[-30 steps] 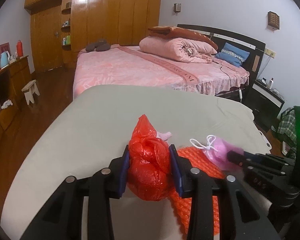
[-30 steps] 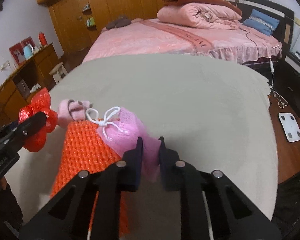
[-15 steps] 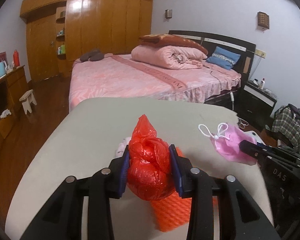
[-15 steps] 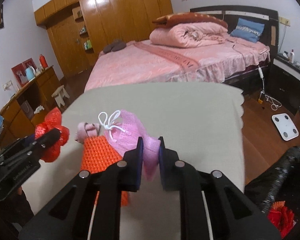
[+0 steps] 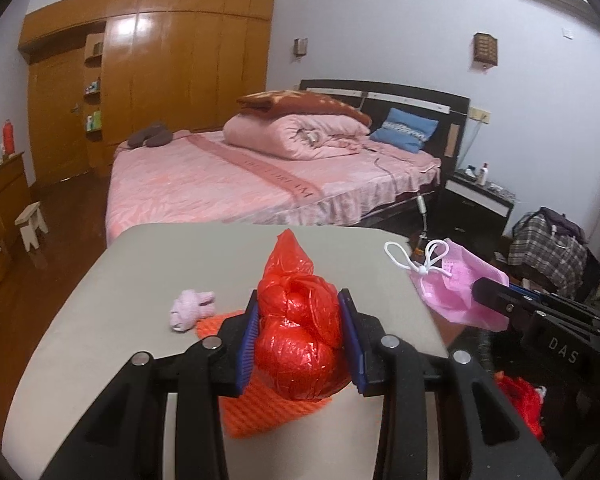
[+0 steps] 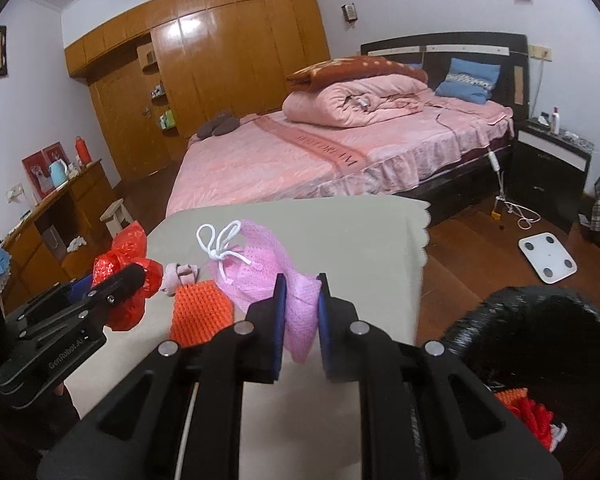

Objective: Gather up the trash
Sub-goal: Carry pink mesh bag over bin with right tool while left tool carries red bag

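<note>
- Carrying step: left tool (image 5: 300,334) clamps the red bag (image 5: 298,336); right tool (image 6: 302,312) pinches the pink mask (image 6: 260,272), both clear of the table (image 6: 360,232).
- Next, I judge: swing both over the black trash bag (image 6: 512,320), right of the right tool, then release.

Dim, even indoor light fills both views, and a ceiling lamp leaves bright glare patches on the glossy wardrobe doors (image 5: 148,76) in the upper left. Strong fisheye bending curves walls toward black corners. Fine detail is soft and slightly grainy, shadows faint.
</note>
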Tool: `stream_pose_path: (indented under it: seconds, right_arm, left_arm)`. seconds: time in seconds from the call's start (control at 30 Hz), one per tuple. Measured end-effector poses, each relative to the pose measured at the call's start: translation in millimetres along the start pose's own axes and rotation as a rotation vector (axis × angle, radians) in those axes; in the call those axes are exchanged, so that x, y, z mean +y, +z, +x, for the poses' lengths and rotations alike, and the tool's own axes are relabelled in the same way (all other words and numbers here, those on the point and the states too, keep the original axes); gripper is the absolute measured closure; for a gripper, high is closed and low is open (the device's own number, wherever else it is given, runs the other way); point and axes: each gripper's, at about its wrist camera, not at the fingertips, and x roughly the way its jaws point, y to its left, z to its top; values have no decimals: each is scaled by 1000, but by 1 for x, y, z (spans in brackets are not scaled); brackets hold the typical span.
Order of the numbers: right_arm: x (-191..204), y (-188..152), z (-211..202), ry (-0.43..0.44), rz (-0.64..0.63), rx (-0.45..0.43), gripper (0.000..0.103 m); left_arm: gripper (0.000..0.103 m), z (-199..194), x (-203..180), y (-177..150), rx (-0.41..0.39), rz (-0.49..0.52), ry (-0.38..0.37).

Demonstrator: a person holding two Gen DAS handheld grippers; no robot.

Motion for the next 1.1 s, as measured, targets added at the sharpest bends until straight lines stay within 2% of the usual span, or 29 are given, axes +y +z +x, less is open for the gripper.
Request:
stream_pose_path:
  seconds: [0.3, 0.73, 1.1]
  right_arm:
    - [-37, -17, -45, -77, 34, -20, 89]
    - [-125, -52, -102, -273, 138, -33, 89]
    - [-180, -81, -125, -396, 206, -19, 89]
  left_arm:
    - [66, -10, -53, -2, -7, 52, -92]
    - [66, -10, -143, -12, -4, 148, -257]
    - [66, 4, -215, -19, 24, 198, -406]
